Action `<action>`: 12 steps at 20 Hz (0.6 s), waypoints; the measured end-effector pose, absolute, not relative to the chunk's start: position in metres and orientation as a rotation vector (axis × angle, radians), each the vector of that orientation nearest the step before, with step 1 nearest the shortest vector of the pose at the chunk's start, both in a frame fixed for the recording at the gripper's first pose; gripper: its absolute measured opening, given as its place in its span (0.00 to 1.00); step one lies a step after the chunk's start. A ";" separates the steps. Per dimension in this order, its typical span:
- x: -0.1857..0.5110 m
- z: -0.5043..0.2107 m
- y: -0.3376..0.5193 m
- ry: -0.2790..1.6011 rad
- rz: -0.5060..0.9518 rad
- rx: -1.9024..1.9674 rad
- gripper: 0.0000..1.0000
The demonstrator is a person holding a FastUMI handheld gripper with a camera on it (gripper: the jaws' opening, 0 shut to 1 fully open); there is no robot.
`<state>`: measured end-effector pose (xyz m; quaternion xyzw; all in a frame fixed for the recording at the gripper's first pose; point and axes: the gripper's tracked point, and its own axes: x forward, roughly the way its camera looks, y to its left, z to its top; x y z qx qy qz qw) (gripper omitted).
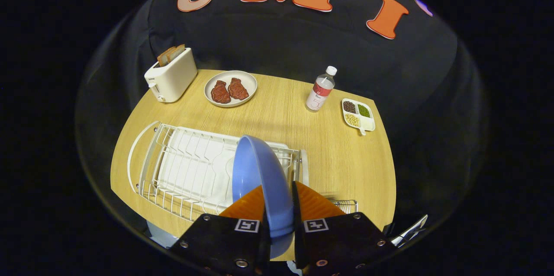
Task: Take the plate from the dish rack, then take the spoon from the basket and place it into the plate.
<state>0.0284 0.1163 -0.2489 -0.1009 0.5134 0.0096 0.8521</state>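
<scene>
Gripping the blue round plastic plate (259, 181) by its rim, the gripper (279, 207) has both fingers closed on it, one on each face, and holds it on edge, tilted, above the near end of the white wire dish rack (190, 168) that sits on the pale wooden table (337, 155). By the look of it, the first step is in hand: the plate appears lifted clear of the rack's slots, though whether its lower rim is fully free is hidden behind the fingers. The next move, as I judge it, calls for carrying the plate away from the rack to a bare stretch of table, turning it flat and setting it down face up before letting go, so that it can take the spoon. A small wire basket (346, 204) shows just beside the right finger, mostly hidden, so its contents cannot be made out; a shiny metal utensil (409, 230) pokes up farther right, too cut off to call a spoon with certainty. The rack's remaining slots look empty. Beyond it, a cream round plate (249, 82) holds two reddish-brown pieces of meat (229, 91); a white toaster (173, 79) has bread slices (170, 54) standing in it; a white divided dish (365, 122) carries dark, green and pale beans in separate compartments, with one compartment bare; a capped clear water bottle (321, 90) stands between the two dishes.
</scene>
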 end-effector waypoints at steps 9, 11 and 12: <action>-0.047 -0.239 0.127 1.156 0.266 0.098 0.23; -0.060 -0.237 0.123 1.141 0.291 0.113 0.23; -0.066 -0.236 0.124 1.130 0.312 0.114 0.23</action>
